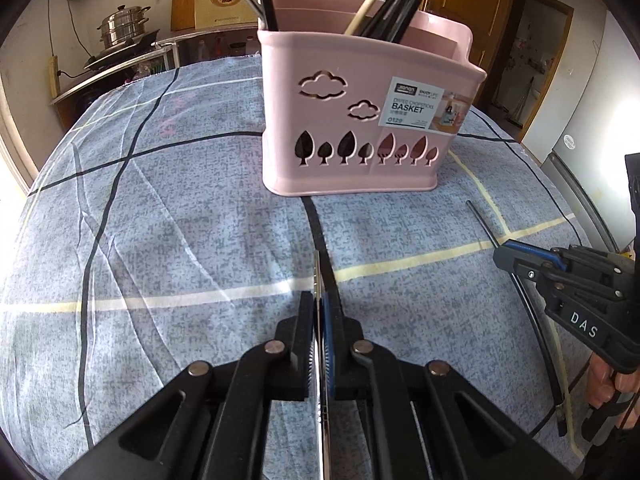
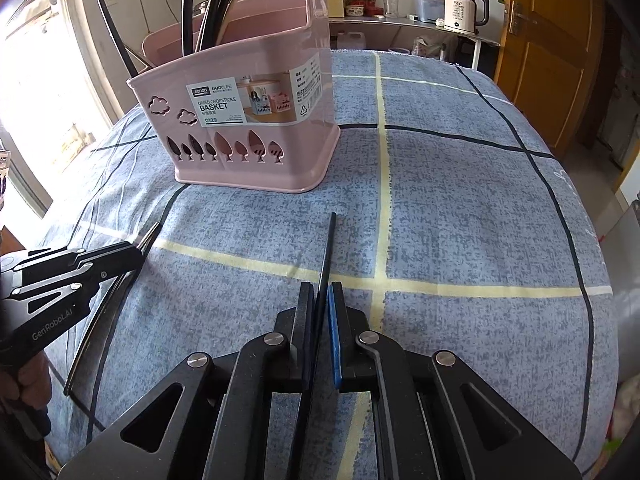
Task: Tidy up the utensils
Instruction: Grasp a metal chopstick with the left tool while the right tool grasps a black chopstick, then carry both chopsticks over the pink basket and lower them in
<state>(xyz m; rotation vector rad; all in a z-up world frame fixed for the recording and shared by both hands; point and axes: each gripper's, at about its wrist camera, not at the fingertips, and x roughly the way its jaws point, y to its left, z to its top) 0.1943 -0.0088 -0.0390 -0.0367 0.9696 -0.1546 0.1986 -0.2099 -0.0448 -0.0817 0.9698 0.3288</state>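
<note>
Standing on the blue checked cloth (image 1: 180, 220), the pink chopstick basket (image 1: 360, 120) already holds several black and pale sticks. Left gripper (image 1: 318, 312) is clamped on a thin silver utensil (image 1: 317, 276); right gripper (image 2: 320, 300) is clamped on a black chopstick (image 2: 328, 248), both low over the cloth, near the basket's front.

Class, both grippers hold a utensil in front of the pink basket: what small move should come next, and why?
Probably lift the right gripper toward the pink plastic basket. Its fingers are shut on a thin black chopstick that points at the basket, which already holds similar dark sticks.
</note>
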